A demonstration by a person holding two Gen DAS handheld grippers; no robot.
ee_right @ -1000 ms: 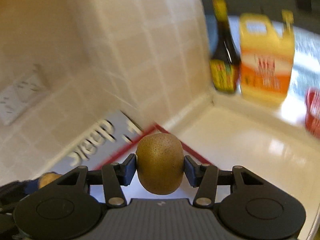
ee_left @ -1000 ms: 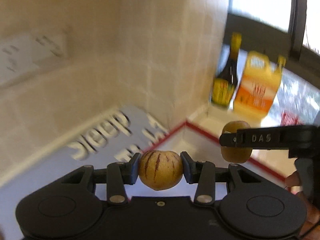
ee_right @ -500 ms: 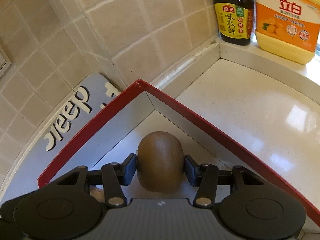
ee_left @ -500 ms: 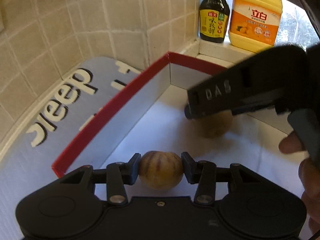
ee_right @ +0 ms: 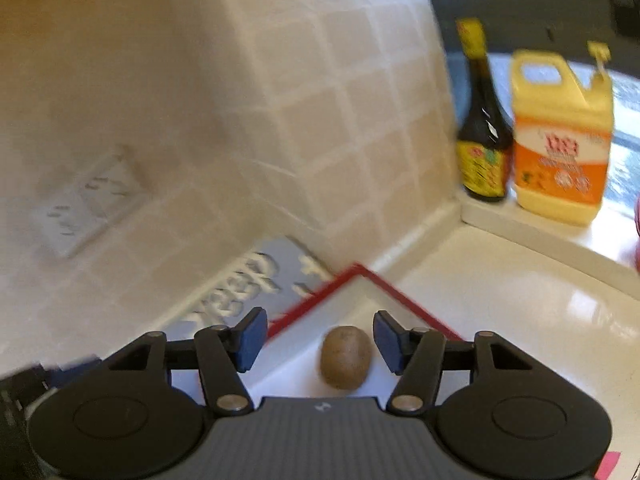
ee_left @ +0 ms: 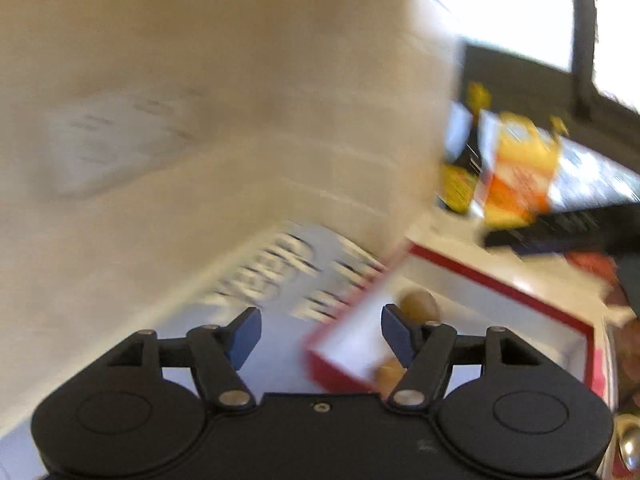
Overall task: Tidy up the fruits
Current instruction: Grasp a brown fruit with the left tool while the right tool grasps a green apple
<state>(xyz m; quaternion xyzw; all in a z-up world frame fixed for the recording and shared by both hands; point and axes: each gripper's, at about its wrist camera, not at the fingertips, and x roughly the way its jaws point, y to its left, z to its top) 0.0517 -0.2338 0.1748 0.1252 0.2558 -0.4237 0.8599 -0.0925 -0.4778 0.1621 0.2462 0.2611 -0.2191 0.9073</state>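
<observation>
A white box with a red rim (ee_left: 496,280) stands in the counter corner; its rim also shows in the right wrist view (ee_right: 384,280). A brown kiwi (ee_right: 345,357) lies on the box floor, also in the blurred left wrist view (ee_left: 420,306). A yellowish fruit (ee_left: 390,372) lies in the box, partly hidden behind my left finger. My left gripper (ee_left: 320,336) is open and empty, raised above the box's left corner. My right gripper (ee_right: 319,338) is open and empty above the kiwi. It appears as a dark bar in the left wrist view (ee_left: 560,232).
A grey mat with white lettering (ee_right: 256,280) lies under the box against the tiled wall (ee_right: 320,120). A dark sauce bottle (ee_right: 482,128) and a yellow detergent jug (ee_right: 560,140) stand on the ledge. A wall socket (ee_right: 88,204) is at left.
Both grippers have opened and let go of their fruits in the box. Both have risen and pulled back; the left view is blurred with motion.
</observation>
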